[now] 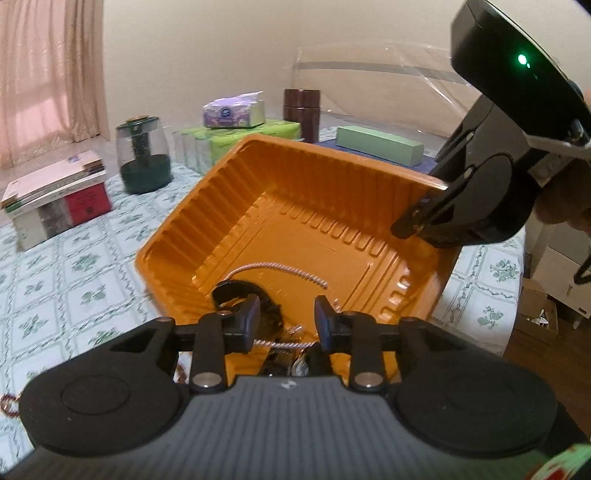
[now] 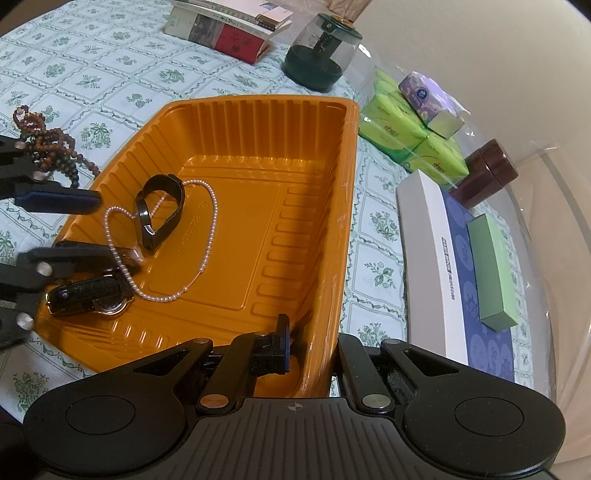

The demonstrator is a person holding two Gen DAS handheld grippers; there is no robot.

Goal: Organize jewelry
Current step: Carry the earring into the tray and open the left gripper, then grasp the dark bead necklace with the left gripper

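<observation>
An orange plastic tray (image 2: 295,206) lies on the flowered tablecloth, also in the left wrist view (image 1: 332,192). In it lie a pearl necklace (image 2: 210,236), a black bracelet band (image 2: 162,210) and a black wristwatch (image 2: 88,295). My left gripper (image 1: 286,321) is open over the tray's near end, above the necklace (image 1: 280,269) and band (image 1: 240,291); it also shows in the right wrist view (image 2: 70,225). My right gripper (image 2: 314,354) is shut on the tray's side wall, seen too in the left wrist view (image 1: 417,218). A brown bead strand (image 2: 48,147) lies on the cloth beside the tray.
A stack of books (image 2: 229,26), a dark green glass jar (image 2: 321,55), green tissue packs (image 2: 406,125), a brown canister (image 2: 487,173) and a white-and-blue box with a green box on it (image 2: 491,266) ring the tray. The table edge drops off at the right (image 1: 517,295).
</observation>
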